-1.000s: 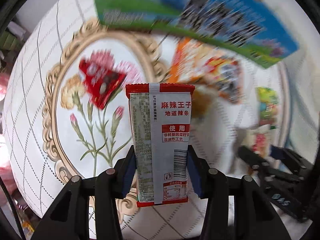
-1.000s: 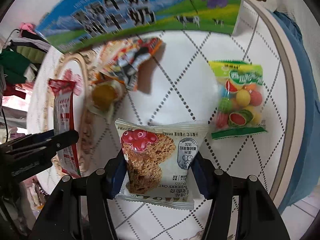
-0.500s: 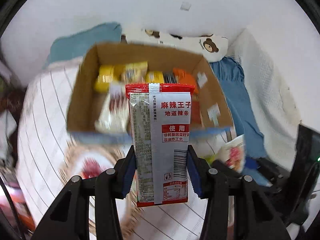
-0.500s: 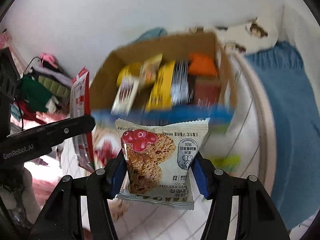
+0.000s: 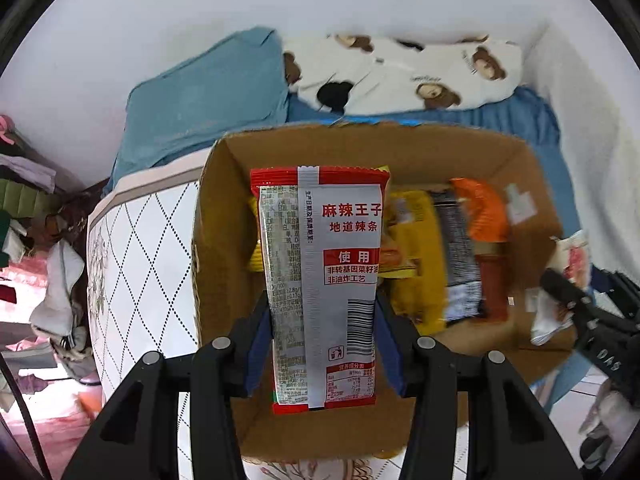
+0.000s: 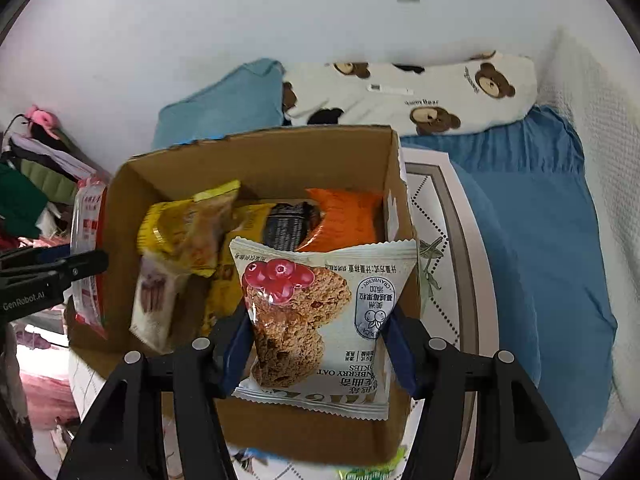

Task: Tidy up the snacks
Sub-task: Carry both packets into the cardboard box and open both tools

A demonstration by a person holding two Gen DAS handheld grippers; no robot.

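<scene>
Gripping spicy strip packet point(image 5: 320, 288) between left fingers point(image 5: 258, 344); right fingers point(image 6: 236, 344) clamp cookie packet point(image 6: 320, 320).

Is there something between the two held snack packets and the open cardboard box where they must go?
Nothing visible blocks them. The box is open on top, and the red spicy strip packet and cranberry oat cookie packet are held above it.

Both grippers point(image 5: 324, 344) point(image 6: 316, 344) carried from tabletop to above cardboard box point(image 5: 208, 240), probably near its centre.
</scene>
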